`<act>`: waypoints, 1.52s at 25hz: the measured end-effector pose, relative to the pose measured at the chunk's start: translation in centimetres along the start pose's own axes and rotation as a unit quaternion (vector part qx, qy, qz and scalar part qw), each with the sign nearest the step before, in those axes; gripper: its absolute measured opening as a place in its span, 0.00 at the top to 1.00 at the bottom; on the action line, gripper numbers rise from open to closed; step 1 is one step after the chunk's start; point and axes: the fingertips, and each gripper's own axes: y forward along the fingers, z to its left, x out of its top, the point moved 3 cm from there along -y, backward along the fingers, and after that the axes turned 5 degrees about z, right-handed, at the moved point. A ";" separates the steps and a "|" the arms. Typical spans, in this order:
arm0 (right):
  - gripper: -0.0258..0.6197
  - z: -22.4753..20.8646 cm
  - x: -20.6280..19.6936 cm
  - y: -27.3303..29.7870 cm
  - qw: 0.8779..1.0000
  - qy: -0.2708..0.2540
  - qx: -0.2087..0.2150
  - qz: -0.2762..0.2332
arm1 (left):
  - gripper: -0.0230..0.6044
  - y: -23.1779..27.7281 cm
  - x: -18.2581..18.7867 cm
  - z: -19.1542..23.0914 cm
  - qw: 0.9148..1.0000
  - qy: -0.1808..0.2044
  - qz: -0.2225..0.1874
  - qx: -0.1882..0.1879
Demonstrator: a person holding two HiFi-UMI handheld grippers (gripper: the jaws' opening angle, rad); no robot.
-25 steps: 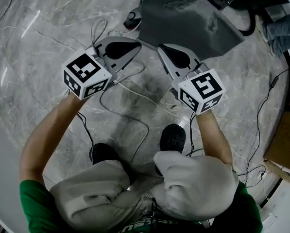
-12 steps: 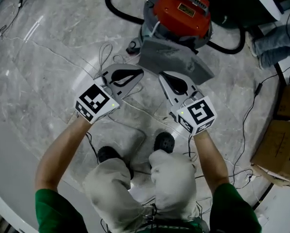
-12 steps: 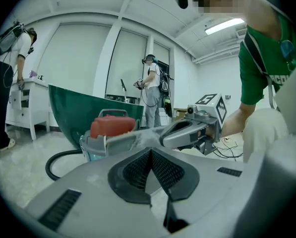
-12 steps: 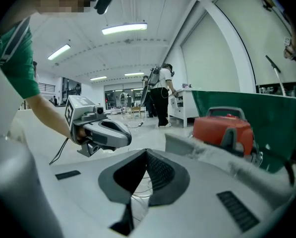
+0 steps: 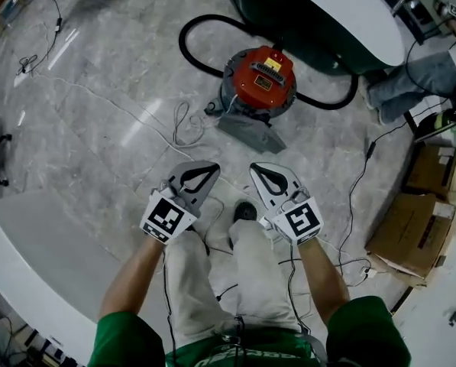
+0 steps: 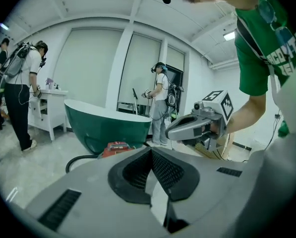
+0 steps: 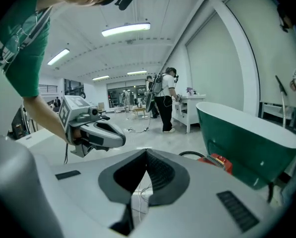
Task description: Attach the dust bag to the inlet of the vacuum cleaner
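First, the head view: the left gripper (image 5: 209, 170) and the right gripper (image 5: 258, 170) are held side by side, both with jaws together and nothing in them. Well ahead of both tips, on the floor, stands the red vacuum cleaner (image 5: 264, 81). The grey dust bag (image 5: 250, 132) lies against its near side, between the grippers and the canister.

Next, the left gripper view: the left gripper (image 6: 150, 151) shows its pads meeting at the tips, empty. The vacuum cleaner (image 6: 119, 148) peeks just above them, far off, and the right gripper (image 6: 195, 125) floats up to the right. The bag is not visible.

Last, the right gripper view: the right gripper (image 7: 147, 153) is likewise closed on nothing. The vacuum cleaner (image 7: 218, 161) sits ahead to its right, below a green tub (image 7: 247, 138).

The bag looks soft, light and floppy, so it would likely sag. Its stiffer collar, which I cannot make out, seems the place to grip, one gripper on each side.
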 end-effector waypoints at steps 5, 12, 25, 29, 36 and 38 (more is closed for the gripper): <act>0.95 2.4 10.4 -7.4 1.000 0.023 -0.011 0.000 | 0.96 -6.1 10.3 -4.5 1.000 -0.014 0.004 -0.013; 0.95 6.7 21.5 -16.3 0.998 0.047 -0.040 -0.022 | 0.96 -14.0 21.7 -8.3 1.000 -0.025 -0.002 -0.010; 0.95 8.5 25.5 -29.1 0.998 0.040 -0.037 -0.033 | 0.96 -16.0 30.5 -16.5 0.994 -0.078 -0.049 0.053; 0.95 6.8 24.2 -32.6 0.999 0.025 -0.029 -0.031 | 0.96 -14.4 31.7 -19.7 0.991 -0.089 -0.057 0.079; 0.95 3.6 22.2 -37.1 0.999 -0.006 -0.004 -0.033 | 0.96 -11.1 32.7 -24.9 0.985 -0.102 -0.072 0.121; 0.95 2.7 21.5 -38.2 0.999 -0.006 0.002 -0.034 | 0.96 -10.3 33.1 -26.2 0.982 -0.105 -0.079 0.132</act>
